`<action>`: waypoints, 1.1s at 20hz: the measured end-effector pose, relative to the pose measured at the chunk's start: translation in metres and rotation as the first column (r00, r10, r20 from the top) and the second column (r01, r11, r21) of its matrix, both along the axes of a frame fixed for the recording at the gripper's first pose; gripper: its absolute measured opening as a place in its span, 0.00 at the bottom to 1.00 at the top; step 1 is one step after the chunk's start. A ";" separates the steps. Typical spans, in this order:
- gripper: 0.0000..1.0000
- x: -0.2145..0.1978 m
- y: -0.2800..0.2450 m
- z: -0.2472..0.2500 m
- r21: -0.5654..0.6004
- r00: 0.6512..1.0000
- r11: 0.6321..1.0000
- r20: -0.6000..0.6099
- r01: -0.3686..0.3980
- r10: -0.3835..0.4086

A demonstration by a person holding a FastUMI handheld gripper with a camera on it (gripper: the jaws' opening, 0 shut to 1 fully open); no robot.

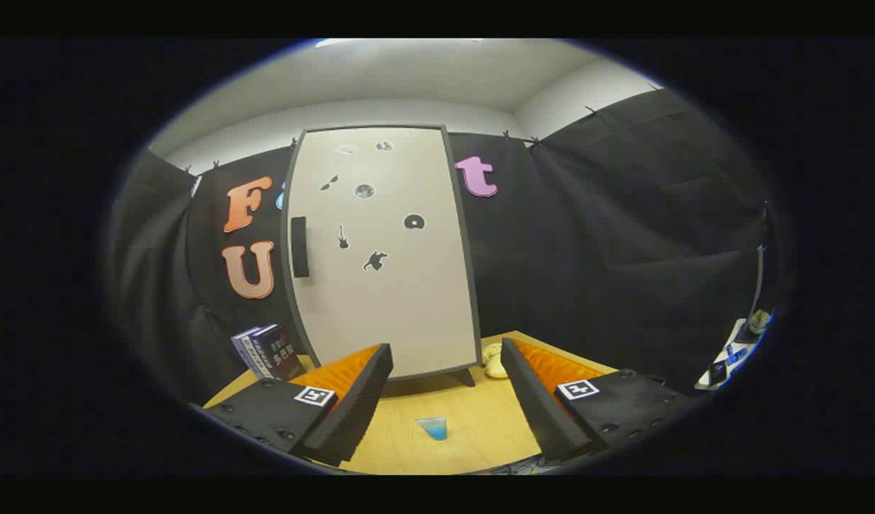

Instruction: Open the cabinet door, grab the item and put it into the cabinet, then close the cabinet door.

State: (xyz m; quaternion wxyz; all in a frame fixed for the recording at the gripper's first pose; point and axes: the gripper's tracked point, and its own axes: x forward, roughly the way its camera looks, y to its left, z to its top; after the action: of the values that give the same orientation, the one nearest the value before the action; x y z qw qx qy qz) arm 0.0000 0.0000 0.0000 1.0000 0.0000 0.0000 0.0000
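Note:
A tall white cabinet (384, 250) stands upright on the wooden table (473, 435), straight ahead beyond my fingers. Its door is shut, with a dark handle (300, 246) near its left edge and small dark stickers across the front. My gripper (444, 357) is open, nothing between its fingers, a short way back from the cabinet's foot. A small blue cup-like item (433, 427) sits on the table between my fingers, near me. A pale yellowish soft item (493, 360) lies by the cabinet's right bottom corner, just left of my right finger.
Two dark books (267, 351) stand leaning left of the cabinet, beyond my left finger. Black cloth walls close in the booth behind and to the right. A small shelf with odds and ends (734, 350) sits far right, off the table.

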 end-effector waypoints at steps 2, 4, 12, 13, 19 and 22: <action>0.98 0.000 0.002 0.000 -0.015 1.000 1.000 0.001 0.000 0.000; 0.98 -0.001 0.002 -0.001 -0.019 1.000 1.000 -0.001 0.003 -0.003; 0.98 0.007 0.005 -0.008 -0.022 1.000 1.000 -0.023 0.000 0.000; 0.98 0.009 0.006 -0.012 -0.025 1.000 1.000 -0.026 -0.004 0.003; 0.98 0.038 0.017 -0.082 -0.071 0.992 0.996 -0.120 -0.051 0.042; 0.98 0.055 0.024 -0.139 -0.094 0.976 0.991 -0.206 -0.096 0.075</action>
State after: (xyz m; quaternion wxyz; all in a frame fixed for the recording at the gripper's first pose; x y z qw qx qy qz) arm 0.0553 0.0240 -0.1388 0.9925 -0.0518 0.1018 0.0431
